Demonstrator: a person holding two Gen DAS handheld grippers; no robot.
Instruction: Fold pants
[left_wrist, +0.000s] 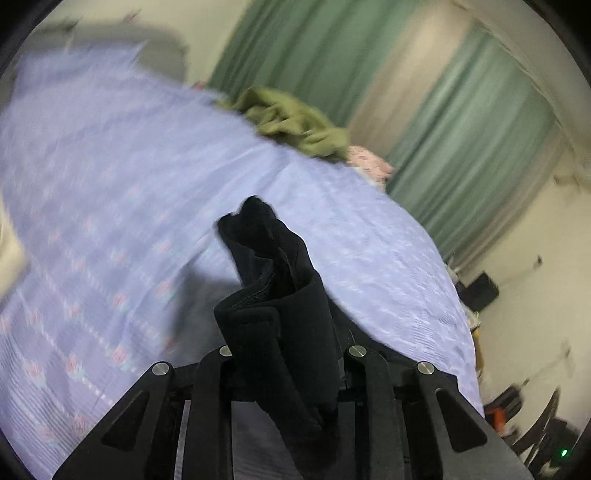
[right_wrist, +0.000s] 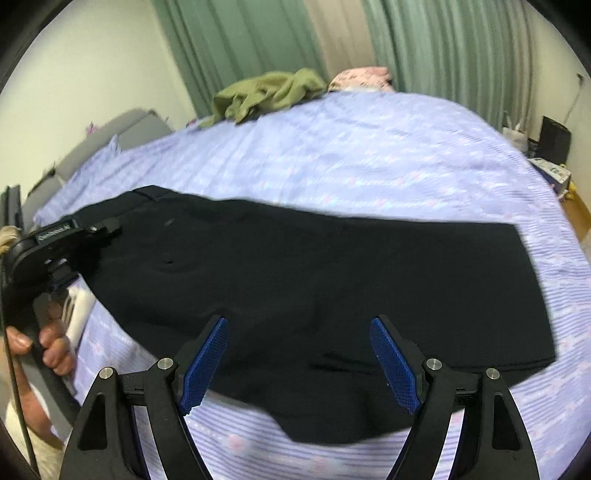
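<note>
Pants (right_wrist: 314, 288) flat on bed (right_wrist: 369, 155), mid-fold; left gripper (left_wrist: 284, 354) clamps waistband, right gripper (right_wrist: 299, 365) gapes above them.

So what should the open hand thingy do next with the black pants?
Probably lower the right gripper and close it on the near edge of the black pants. Its jaws are open and empty just above the cloth, while the left gripper already pinches the waistband end on the bed.
</note>
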